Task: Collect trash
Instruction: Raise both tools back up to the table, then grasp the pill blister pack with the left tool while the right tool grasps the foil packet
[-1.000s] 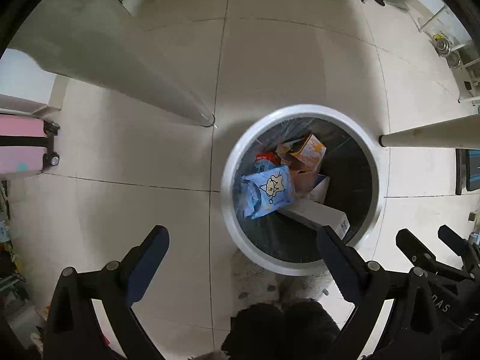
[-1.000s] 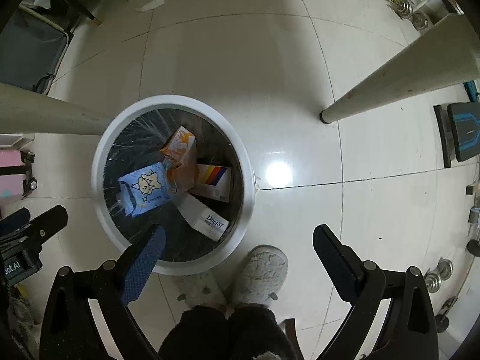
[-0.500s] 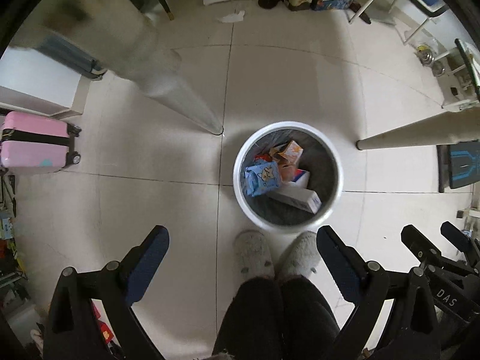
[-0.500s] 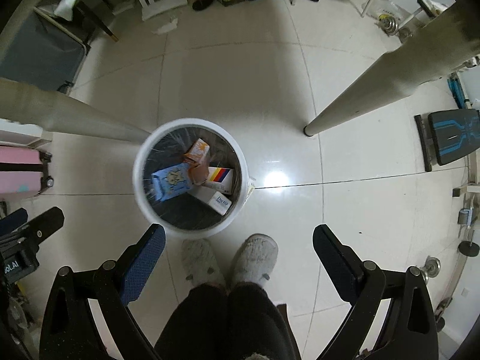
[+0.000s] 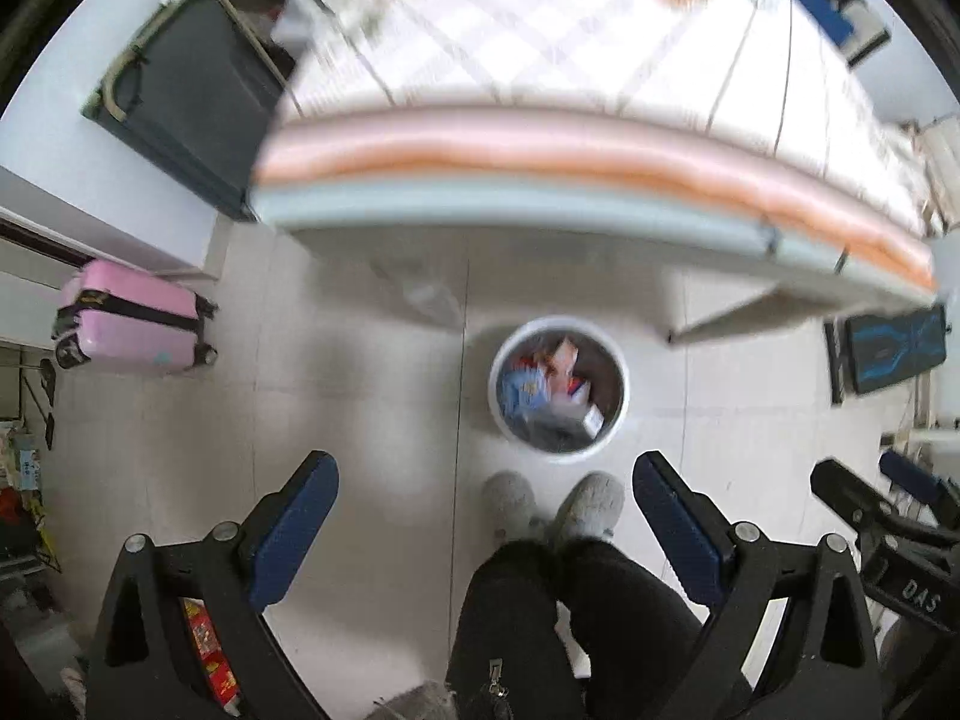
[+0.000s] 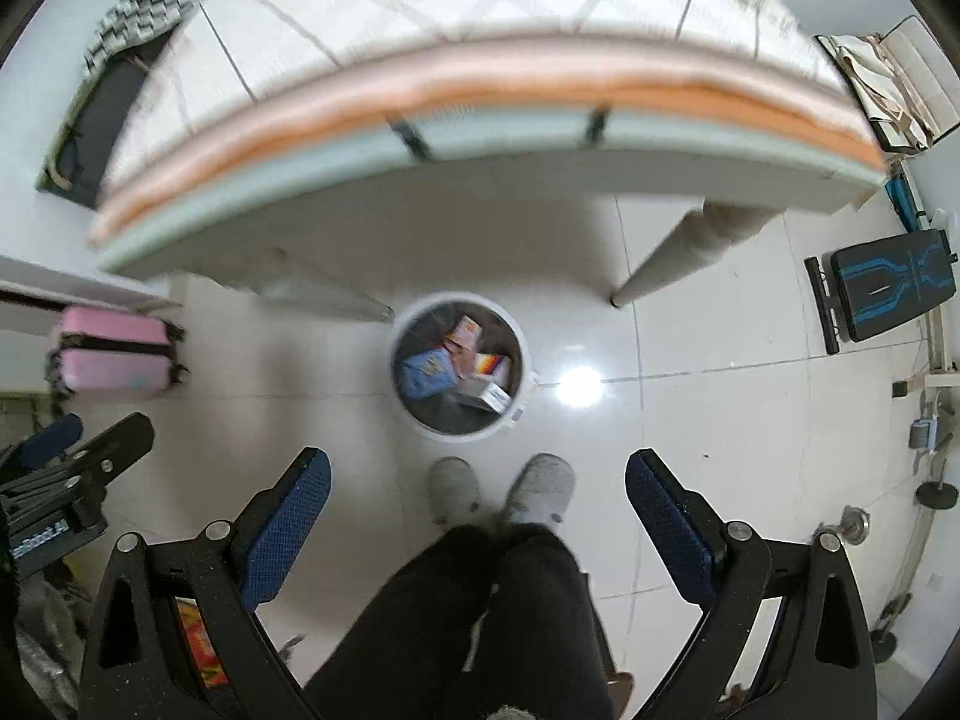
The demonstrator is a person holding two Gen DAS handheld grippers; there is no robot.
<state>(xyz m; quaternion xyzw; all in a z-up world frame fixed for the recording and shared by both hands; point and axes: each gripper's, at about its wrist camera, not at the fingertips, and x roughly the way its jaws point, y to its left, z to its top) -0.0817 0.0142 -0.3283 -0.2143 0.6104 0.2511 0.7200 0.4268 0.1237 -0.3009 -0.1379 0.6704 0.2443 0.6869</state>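
A white round trash bin stands on the tiled floor below the table edge; it also shows in the right wrist view. Inside lie a blue packet, an orange carton and white boxes. My left gripper is open and empty, high above the floor. My right gripper is open and empty, also high above the bin. Both views are blurred by motion.
A table with a checked cloth fills the top; its legs stand near the bin. A pink suitcase is at left, a black-blue bench at right. The person's slippered feet stand before the bin.
Both grippers have risen far above the bin, which now looks much smaller. The tabletop has come into view at the top. Both stay open and empty.
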